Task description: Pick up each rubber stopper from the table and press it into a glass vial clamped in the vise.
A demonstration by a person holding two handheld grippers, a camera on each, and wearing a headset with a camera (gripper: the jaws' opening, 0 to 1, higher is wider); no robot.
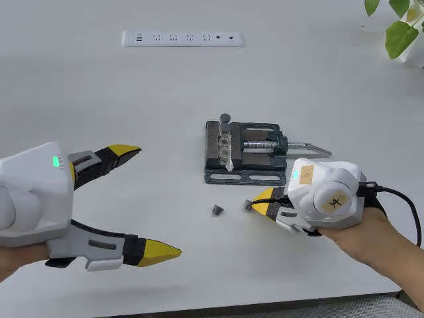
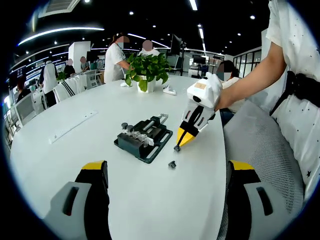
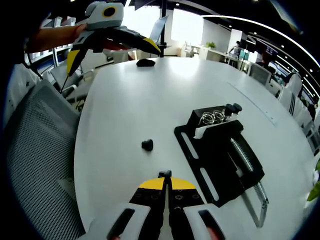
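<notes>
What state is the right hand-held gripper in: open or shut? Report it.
Shut: the right hand-held gripper pinches a stopper between closed tips.

power strip | potted plant | mesh chair | people in background

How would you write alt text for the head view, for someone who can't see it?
The right gripper pinches a small dark rubber stopper at a white table, near a black vise holding glass vials. A second stopper lies loose beside it; the left gripper hangs open.
</notes>
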